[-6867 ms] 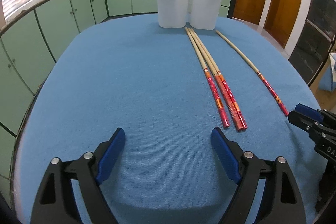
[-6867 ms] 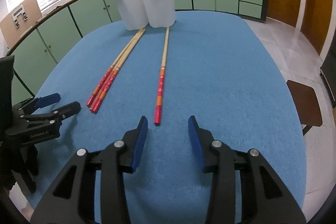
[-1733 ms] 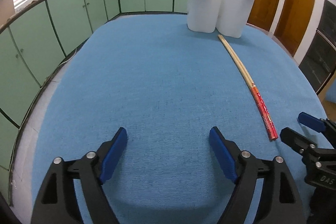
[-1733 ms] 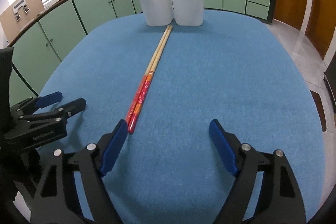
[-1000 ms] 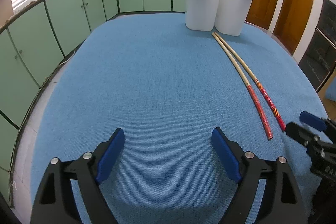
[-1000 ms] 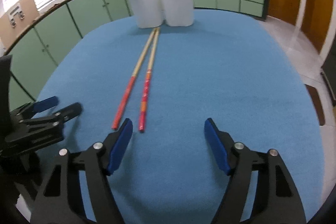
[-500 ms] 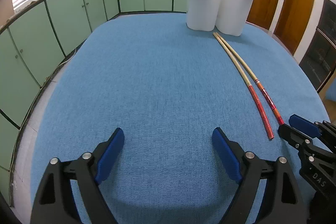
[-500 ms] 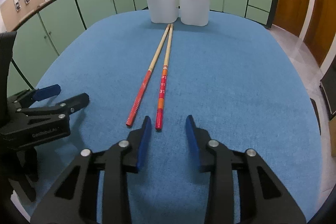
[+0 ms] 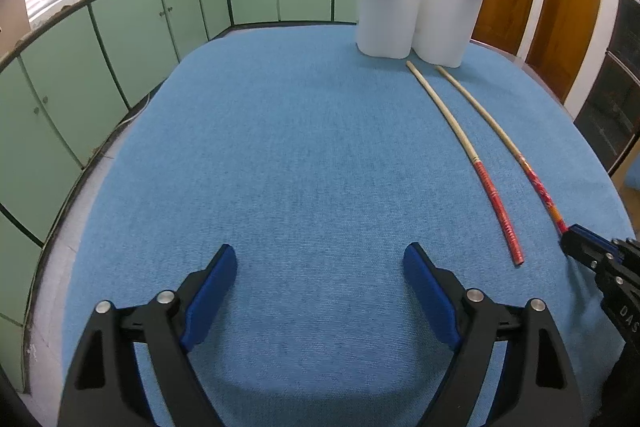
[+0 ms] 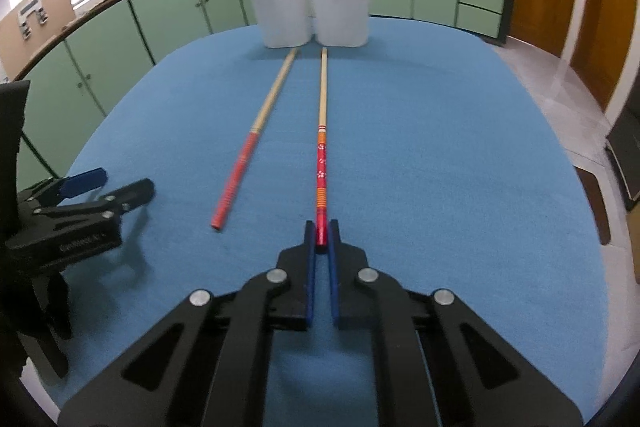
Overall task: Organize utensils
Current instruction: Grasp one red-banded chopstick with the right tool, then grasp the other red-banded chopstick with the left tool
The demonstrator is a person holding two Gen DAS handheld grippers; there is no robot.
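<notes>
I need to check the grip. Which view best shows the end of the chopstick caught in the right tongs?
The right wrist view: the flowered chopstick runs straight into the right tongs, its red end pinched between them. The left wrist view shows that chopstick side-on, its end hidden behind the tongs.

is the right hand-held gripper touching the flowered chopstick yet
Touching. The right wrist view shows the right hand-held gripper shut on the red end of the flowered chopstick, no gap at either pad.
</notes>
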